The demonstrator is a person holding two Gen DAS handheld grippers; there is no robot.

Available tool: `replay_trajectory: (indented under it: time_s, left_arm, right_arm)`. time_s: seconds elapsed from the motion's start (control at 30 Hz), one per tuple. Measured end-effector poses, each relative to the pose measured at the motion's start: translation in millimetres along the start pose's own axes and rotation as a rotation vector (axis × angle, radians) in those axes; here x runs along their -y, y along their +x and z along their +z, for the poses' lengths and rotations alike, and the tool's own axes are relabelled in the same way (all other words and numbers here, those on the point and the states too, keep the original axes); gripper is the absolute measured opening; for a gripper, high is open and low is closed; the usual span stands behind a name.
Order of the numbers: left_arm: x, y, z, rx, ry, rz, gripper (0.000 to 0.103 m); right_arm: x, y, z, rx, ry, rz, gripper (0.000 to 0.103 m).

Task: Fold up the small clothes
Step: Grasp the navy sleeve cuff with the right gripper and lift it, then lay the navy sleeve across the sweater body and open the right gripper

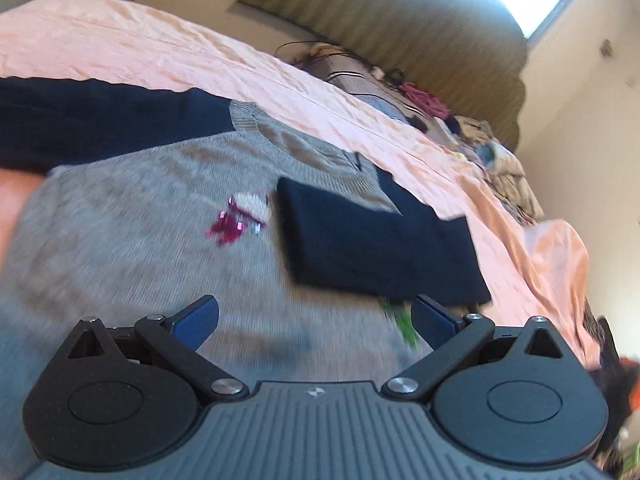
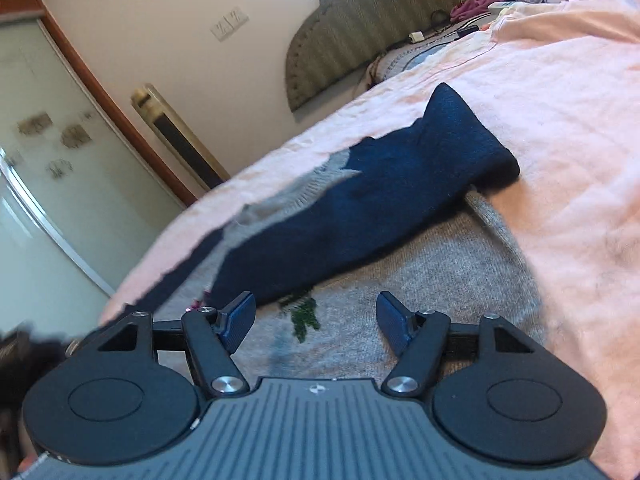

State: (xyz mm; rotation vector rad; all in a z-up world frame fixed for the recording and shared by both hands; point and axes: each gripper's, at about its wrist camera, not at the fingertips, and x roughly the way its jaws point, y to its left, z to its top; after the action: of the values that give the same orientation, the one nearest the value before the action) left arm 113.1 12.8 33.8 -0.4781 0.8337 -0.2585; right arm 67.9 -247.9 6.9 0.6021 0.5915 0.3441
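A small grey knit sweater [image 1: 132, 240] with navy sleeves lies flat on a pink bed sheet [image 1: 120, 40]. One navy sleeve [image 1: 376, 248] is folded across the grey body; the other [image 1: 88, 120] stretches out to the left. The sweater also shows in the right wrist view [image 2: 440, 268], with the folded navy sleeve [image 2: 360, 208] across it. A pink and white motif [image 1: 244, 216] and a green motif [image 2: 304, 316] sit on the chest. My left gripper [image 1: 316, 320] is open and empty just above the grey body. My right gripper [image 2: 316, 320] is open and empty over the sweater's lower part.
A padded olive headboard [image 1: 420, 40] stands at the bed's far end, with a pile of loose clothes [image 1: 492, 160] and cables before it. A wardrobe door [image 2: 48, 168] and a tall radiator-like unit [image 2: 180, 140] stand beside the bed.
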Motion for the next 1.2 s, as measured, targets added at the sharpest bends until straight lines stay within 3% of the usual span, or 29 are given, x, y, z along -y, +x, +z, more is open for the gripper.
replay_trajectory:
  time_s: [0.1, 0.17, 0.2, 0.23, 0.3, 0.43, 0.57, 0.7, 0.77, 0.8, 0.87, 0.93, 1.0, 1.07, 1.13, 1.2]
  left_arm:
    - [4.1, 40.9, 18.6, -0.048, -0.041, -0.003, 0.103]
    - [14.9, 55.5, 22.4, -0.037, 0.000, 0.014, 0.102]
    - [22.6, 61.7, 23.4, -0.030, 0.040, 0.027, 0.089]
    - [29.0, 67.3, 24.1, -0.037, 0.074, 0.036, 0.052]
    - [37.7, 78.0, 24.3, -0.059, 0.125, 0.097, 0.012]
    - [41.4, 65.8, 31.0, -0.005, 0.179, 0.116, 0.007]
    - [36.3, 27.4, 42.3, 0.140, 0.253, 0.175, 0.006]
    - [2.2, 29.5, 38.2, 0.102, 0.248, 0.284, 0.007]
    - [-13.6, 34.4, 31.7, 0.046, 0.236, 0.292, 0.009]
    - [-16.1, 27.0, 27.9, 0.075, 0.227, 0.287, 0.011]
    - [-12.5, 10.2, 25.6, 0.112, 0.214, 0.322, 0.025]
    - [-6.0, -11.4, 22.3, 0.213, 0.222, 0.316, 0.057]
    - [2.0, -26.6, 17.9, 0.343, 0.239, 0.237, 0.086]
    - [12.5, -23.0, 17.7, 0.368, 0.274, 0.176, 0.089]
    - [22.9, 2.3, 24.7, 0.277, 0.284, 0.144, 0.089]
    - [18.2, 33.6, 29.7, 0.161, 0.227, 0.132, 0.088]
  right_arm:
    - [-0.3, 2.0, -1.7, 0.001, -0.014, 0.008, 0.083]
    - [0.7, 3.1, -0.1, 0.003, -0.005, 0.028, 0.086]
    - [2.1, 3.7, 1.0, 0.005, 0.005, 0.036, 0.086]
    - [3.6, 3.0, 1.3, 0.007, 0.013, 0.042, 0.086]
    - [4.6, 3.5, 2.2, 0.011, 0.021, 0.049, 0.086]
    - [2.9, 4.5, 1.8, 0.009, 0.015, 0.049, 0.087]
    - [1.6, 5.3, 1.4, 0.009, 0.013, 0.048, 0.088]
    - [-0.2, 6.4, 1.4, 0.004, 0.005, 0.050, 0.090]
    - [-1.5, 6.9, 1.3, 0.001, -0.002, 0.047, 0.091]
    - [-2.3, 7.0, 1.4, -0.002, -0.006, 0.046, 0.091]
    - [-4.8, 6.6, 5.3, -0.019, -0.007, 0.038, 0.091]
    - [-8.6, 5.8, 18.1, -0.037, 0.006, 0.034, 0.092]
    - [-15.6, 6.8, 42.7, -0.002, 0.002, 0.053, 0.095]
    - [-27.7, 19.9, 71.3, 0.037, -0.063, 0.028, 0.103]
    - [-33.9, 50.6, 95.1, 0.012, -0.131, -0.046, 0.103]
    - [-29.7, 88.4, 108.7, -0.051, -0.174, -0.153, 0.102]
